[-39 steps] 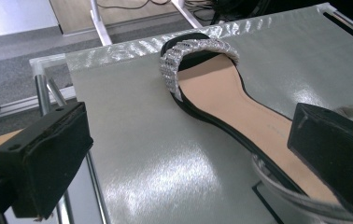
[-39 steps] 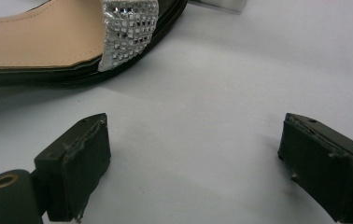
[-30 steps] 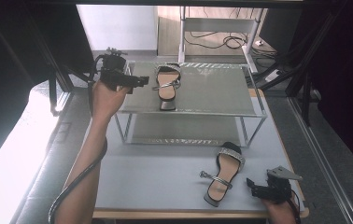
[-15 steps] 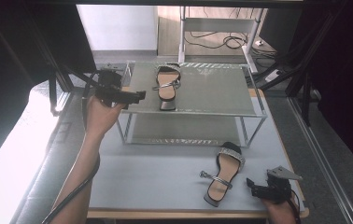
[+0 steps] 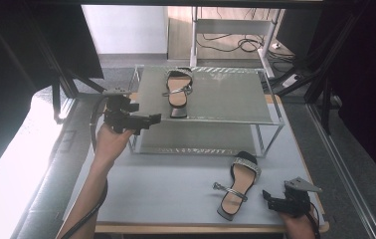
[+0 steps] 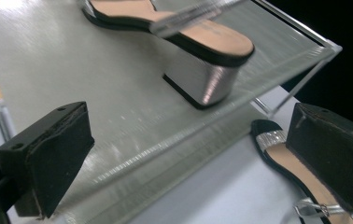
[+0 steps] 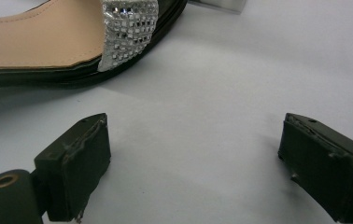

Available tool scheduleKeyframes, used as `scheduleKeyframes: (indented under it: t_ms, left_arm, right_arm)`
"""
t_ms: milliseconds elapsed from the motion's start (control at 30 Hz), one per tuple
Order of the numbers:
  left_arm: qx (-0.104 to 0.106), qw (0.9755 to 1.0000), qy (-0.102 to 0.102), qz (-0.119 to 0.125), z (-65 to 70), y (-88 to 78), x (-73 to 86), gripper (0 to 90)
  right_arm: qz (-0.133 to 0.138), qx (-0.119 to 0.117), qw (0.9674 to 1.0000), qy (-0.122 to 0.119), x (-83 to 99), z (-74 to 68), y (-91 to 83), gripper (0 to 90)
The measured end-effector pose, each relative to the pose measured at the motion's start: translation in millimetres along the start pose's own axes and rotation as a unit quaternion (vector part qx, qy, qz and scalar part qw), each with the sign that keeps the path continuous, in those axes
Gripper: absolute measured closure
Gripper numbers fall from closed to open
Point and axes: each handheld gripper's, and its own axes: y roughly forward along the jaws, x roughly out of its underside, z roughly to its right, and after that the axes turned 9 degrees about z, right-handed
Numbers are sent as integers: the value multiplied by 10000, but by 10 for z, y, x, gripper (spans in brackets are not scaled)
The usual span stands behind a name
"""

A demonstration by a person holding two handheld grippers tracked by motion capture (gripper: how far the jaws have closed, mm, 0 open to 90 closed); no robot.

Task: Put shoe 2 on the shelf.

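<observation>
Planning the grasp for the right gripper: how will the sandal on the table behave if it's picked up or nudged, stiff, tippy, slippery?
The sandal on the table probably stays stiff: thick sole, solid block heel. The thin ankle strap looks floppy, likely a poor grip point. On the smooth tabletop it may slide rather than tip when nudged. The right gripper sits open beside it.

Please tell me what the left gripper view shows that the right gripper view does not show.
The left gripper view has the sandal on the shelf, with its silver block heel, standing on the glass shelf, between the open left gripper. The right gripper view has the open right gripper low over the table. Both show the sandal on the table.
</observation>
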Motion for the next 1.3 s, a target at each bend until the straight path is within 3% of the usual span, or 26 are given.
scheduleKeyframes:
  t_ms: [200, 333, 700, 1033, 1300]
  left_arm:
    - [143, 9999, 53, 12, 92, -21, 153, 7]
    - [108, 9998, 187, -45, 143, -24, 261, 7]
    - [179, 9995, 247, -118, 202, -35, 575, 11]
    - [118, 9991, 350, -229, 226, -11, 914, 13]
    - [10, 9986, 420, -326, 252, 4, 1224, 13]
  right_arm:
    - [2, 1, 10000, 11, 0, -2, 1, 93]
    - [-1, -5, 10000, 11, 0, -1, 0, 93]
    - [-26, -42, 10000, 39, -6, 8, -5, 96]
    - [3, -60, 9999, 111, -14, 33, -19, 136]
    - [9, -265, 9996, 104, -51, 55, -53, 177]
